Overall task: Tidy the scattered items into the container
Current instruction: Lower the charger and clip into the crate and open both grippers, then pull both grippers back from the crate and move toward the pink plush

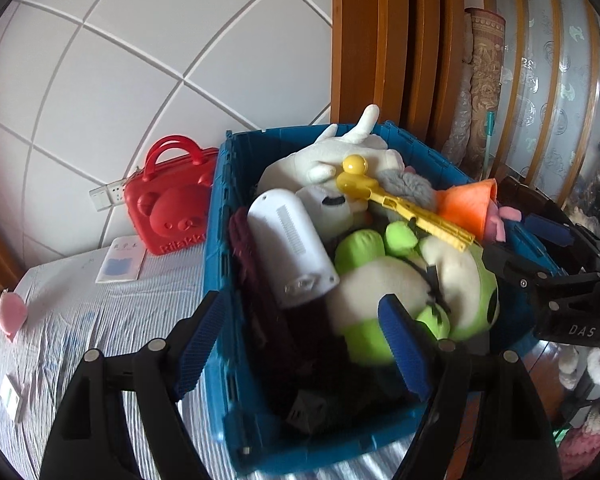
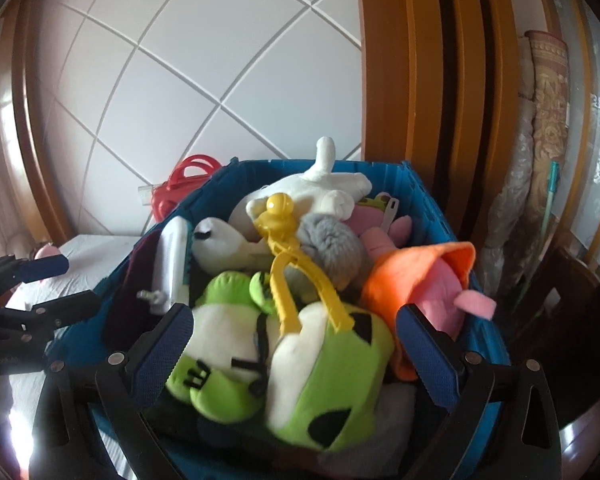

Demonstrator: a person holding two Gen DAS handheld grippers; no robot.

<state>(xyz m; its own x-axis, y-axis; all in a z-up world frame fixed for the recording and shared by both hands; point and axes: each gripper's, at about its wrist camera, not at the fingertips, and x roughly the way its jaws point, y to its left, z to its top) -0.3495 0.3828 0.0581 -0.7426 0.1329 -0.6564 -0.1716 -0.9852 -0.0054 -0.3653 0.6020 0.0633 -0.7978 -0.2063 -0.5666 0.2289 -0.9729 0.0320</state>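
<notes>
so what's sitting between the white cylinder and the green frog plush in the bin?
Nothing separate: in the left wrist view the white cylinder lies directly beside the green frog plush inside the blue bin, with only a dark gap showing.

Legible text, left wrist view
Red bear case [image 1: 171,208]: raised "Rilakk", rest cut off by crate. Right tool [image 1: 556,280]: white "DAS" on black body.

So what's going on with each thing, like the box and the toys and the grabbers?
blue crate: open, heaped full
green plush: lying on top
yellow plastic tongs: across the plushes
white device: inside, leaning
red bear case: upright outside crate
left gripper: open, empty
right gripper: open, empty
</notes>
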